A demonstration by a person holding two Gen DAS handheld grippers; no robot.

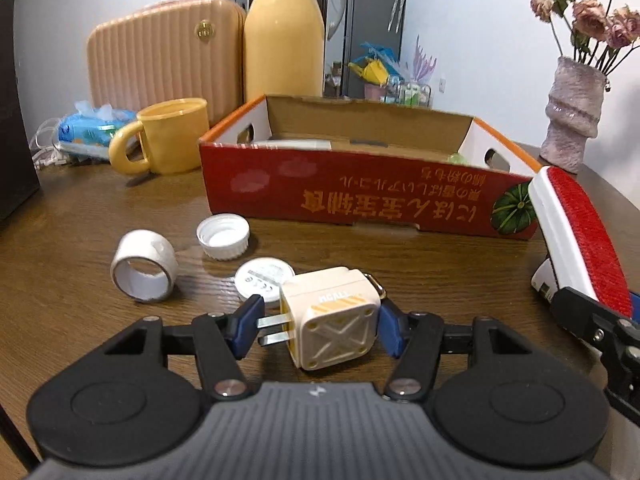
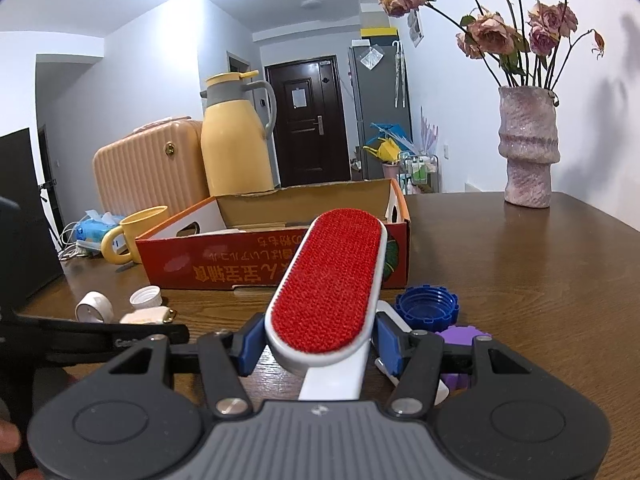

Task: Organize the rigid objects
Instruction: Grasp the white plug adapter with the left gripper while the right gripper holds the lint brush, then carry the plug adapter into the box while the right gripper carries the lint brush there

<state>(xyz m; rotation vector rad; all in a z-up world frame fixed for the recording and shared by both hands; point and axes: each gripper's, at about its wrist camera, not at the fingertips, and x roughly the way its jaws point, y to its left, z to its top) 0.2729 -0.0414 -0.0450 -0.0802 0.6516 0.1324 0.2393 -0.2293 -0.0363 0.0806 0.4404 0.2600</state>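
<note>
Charger plug (image 1: 330,316) sits on the counter (image 1: 80,216) between our left gripper (image 1: 318,326) fingers, right pad touching, left pad by the prongs, not yet clamped. Our right gripper (image 2: 318,344) angles gently down, fingers clamped on the lint brush (image 2: 328,284). Beyond, the cardboard box (image 1: 360,196) holds items we can't identify.
</note>
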